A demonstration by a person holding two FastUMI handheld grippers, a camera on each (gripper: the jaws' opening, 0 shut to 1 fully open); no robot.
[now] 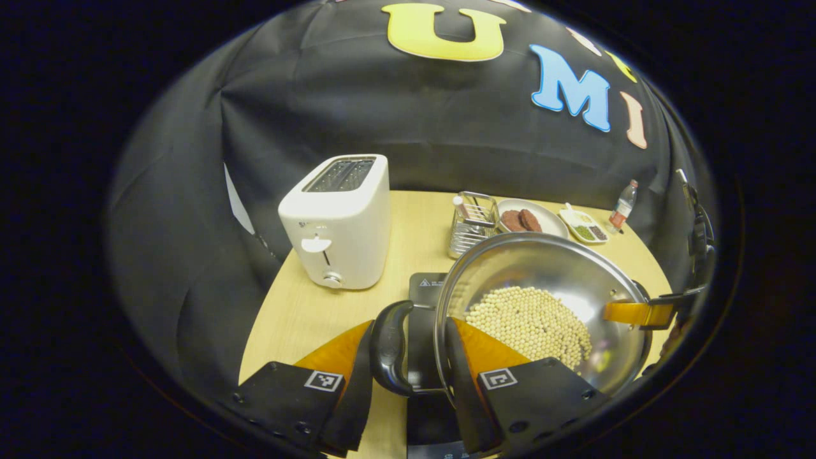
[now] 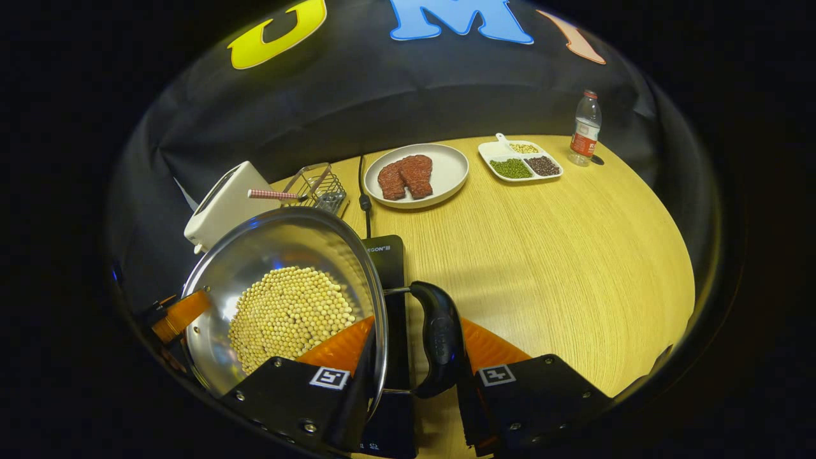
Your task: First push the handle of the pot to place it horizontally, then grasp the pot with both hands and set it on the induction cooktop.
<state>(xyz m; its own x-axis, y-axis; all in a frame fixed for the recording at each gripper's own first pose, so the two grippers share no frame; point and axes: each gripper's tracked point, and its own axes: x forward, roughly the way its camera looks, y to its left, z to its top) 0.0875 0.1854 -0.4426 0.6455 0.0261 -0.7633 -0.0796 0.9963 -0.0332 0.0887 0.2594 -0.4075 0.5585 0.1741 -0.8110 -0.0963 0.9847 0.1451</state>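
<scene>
In the left gripper view, the left tool (image 1: 408, 382) is clamping one black side handle (image 1: 390, 347) of the steel pot (image 1: 542, 312), one finger outside the handle, the other inside the rim. The pot is sitting just ahead of the tool, over the black induction cooktop (image 1: 424, 319), and pale beans (image 1: 529, 325) are covering its bottom. The other tool's finger (image 1: 637, 312) is gripping the far rim. Beyond stands a white toaster (image 1: 338, 223) on the worktop (image 1: 299, 312).

In the right gripper view, the right tool (image 2: 414, 382) is gripping the opposite handle (image 2: 440, 338) likewise, rim and handle between its fingers. Ahead, a plate of meat patties (image 2: 416, 174), a divided dish (image 2: 519, 160) and a bottle (image 2: 585, 129) are resting.
</scene>
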